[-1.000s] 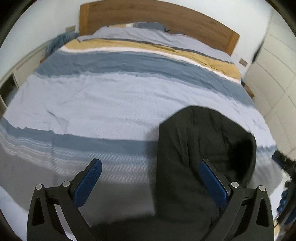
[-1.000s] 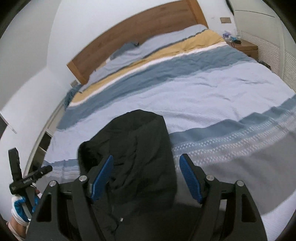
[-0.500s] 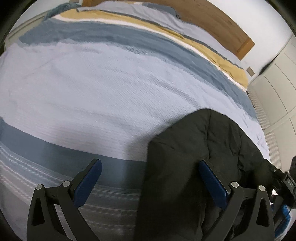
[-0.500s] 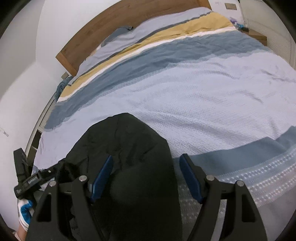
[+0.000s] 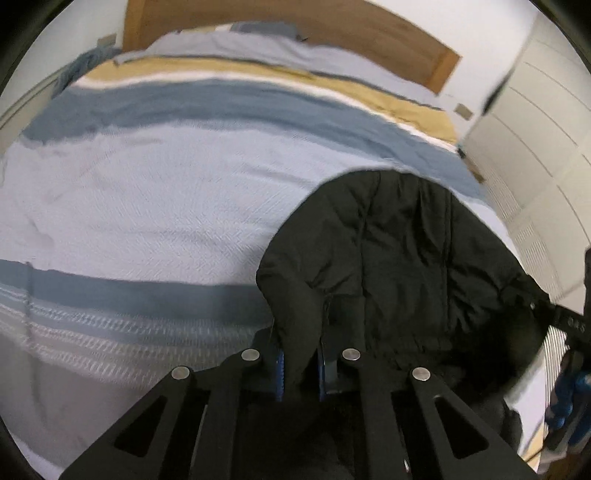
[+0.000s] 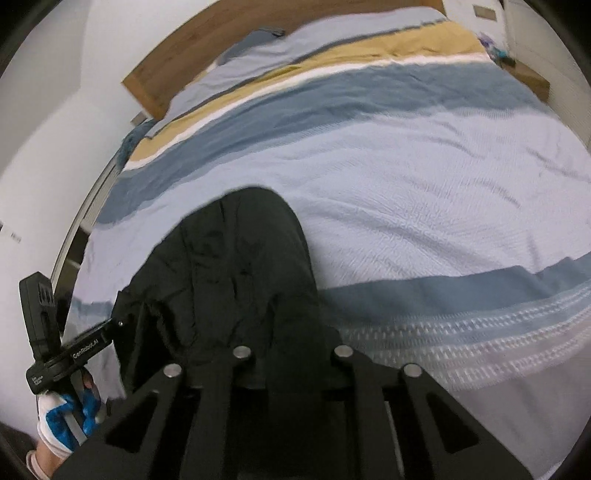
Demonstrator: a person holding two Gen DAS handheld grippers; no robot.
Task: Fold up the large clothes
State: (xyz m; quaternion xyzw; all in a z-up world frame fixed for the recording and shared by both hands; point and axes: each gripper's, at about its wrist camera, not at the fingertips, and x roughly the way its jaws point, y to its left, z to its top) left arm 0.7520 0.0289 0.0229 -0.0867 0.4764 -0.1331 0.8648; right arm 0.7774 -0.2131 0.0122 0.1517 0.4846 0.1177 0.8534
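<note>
You have one jacket (image 5: pixel 406 266) to handle: black, padded, lying on the near part of the bed (image 5: pixel 155 206) toward its right side as the left wrist view shows it, with its rounded far edge pointing at the headboard (image 5: pixel 332 33). There is one bed, covered by one striped duvet in pale blue, dark blue, white and mustard bands.

You hold two grippers, one per hand. Both point forward and steeply down at the near hem of the jacket.

Left gripper (image 5: pixel 300 365): its jaws have just been closing and now stand almost together, with a raised fold of jacket fabric pinched between the blue pads (image 5: pixel 279 373). The fold stands up out of the jaws at the jacket's left edge.

Right gripper (image 6: pixel 291 365): its jaws have just been closing and are now nearly together on the jacket. The fabric bunches up over the jaws and hides the pads, so you see only the black linkage and its four rivets on either side of the cloth.

In the right wrist view, your left gripper (image 6: pixel 74 350) shows at the lower left, just beside the jacket's left edge, carried by a hand in a white and blue glove (image 6: pixel 68 421). In the left wrist view, your right gripper (image 5: pixel 565 325) shows at the right edge, against the jacket's right side; the picture there is dark and blurred.

One white panelled wardrobe (image 5: pixel 535 140) stands to the right of the bed.
</note>
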